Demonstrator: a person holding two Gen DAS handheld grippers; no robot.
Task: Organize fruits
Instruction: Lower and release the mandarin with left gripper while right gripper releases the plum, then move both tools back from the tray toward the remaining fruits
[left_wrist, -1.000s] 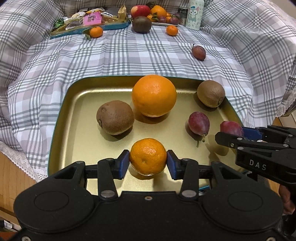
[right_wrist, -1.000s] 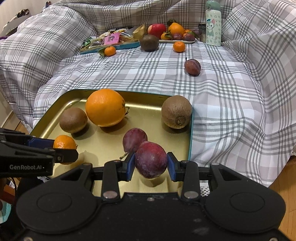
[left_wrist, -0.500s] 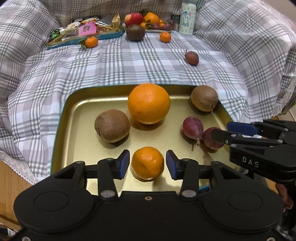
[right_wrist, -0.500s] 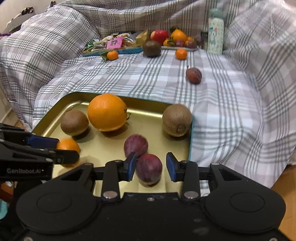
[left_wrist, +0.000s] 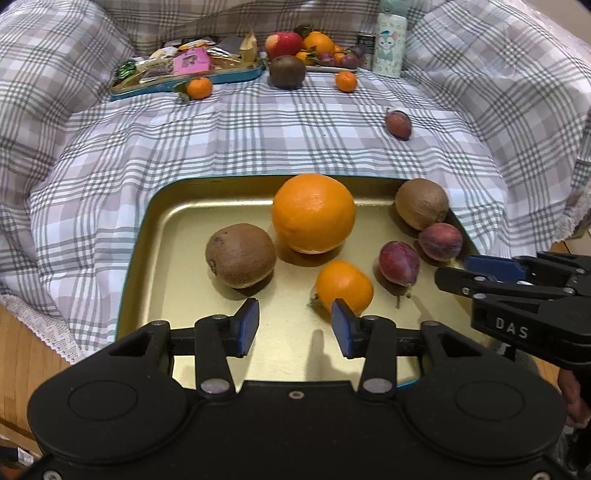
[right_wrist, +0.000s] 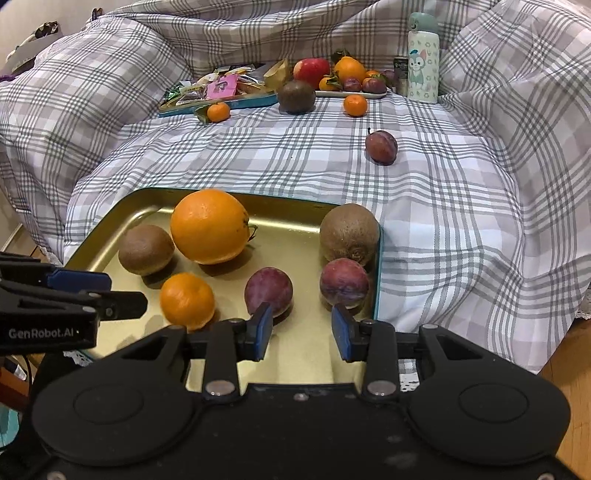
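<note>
Fingers first: the left gripper (left_wrist: 294, 325) has its blue pads apart with nothing between them, and the mandarin (left_wrist: 344, 286) sits on the tray just past the right pad. Same deal on the right gripper (right_wrist: 302, 326): pads apart, gap empty, with one plum (right_wrist: 269, 291) just beyond its left pad and the other plum (right_wrist: 344, 283) just beyond its right pad.

Everything's on a gold tray (left_wrist: 173, 236) with a teal rim, parked on a grey plaid blanket (left_wrist: 258, 136) that bunches up around the sides like a nest. Wood floor (right_wrist: 569, 354) shows at the corners. On the tray there's also a big orange (left_wrist: 313, 213) and two kiwis, one left (left_wrist: 241, 255) and one in the far right corner (left_wrist: 422, 209), that one touching a plum. Further back on the blanket: a loose plum (right_wrist: 381, 147), two small mandarins, a dark round fruit, a snack tray (right_wrist: 218, 92), a fruit plate (right_wrist: 351, 79) and a cartoon bottle (right_wrist: 423, 59).

A second ago both grippers were clamped on fruit, left on the mandarin and right on a plum. Now both fruits are down and have rolled right of where they were held.
</note>
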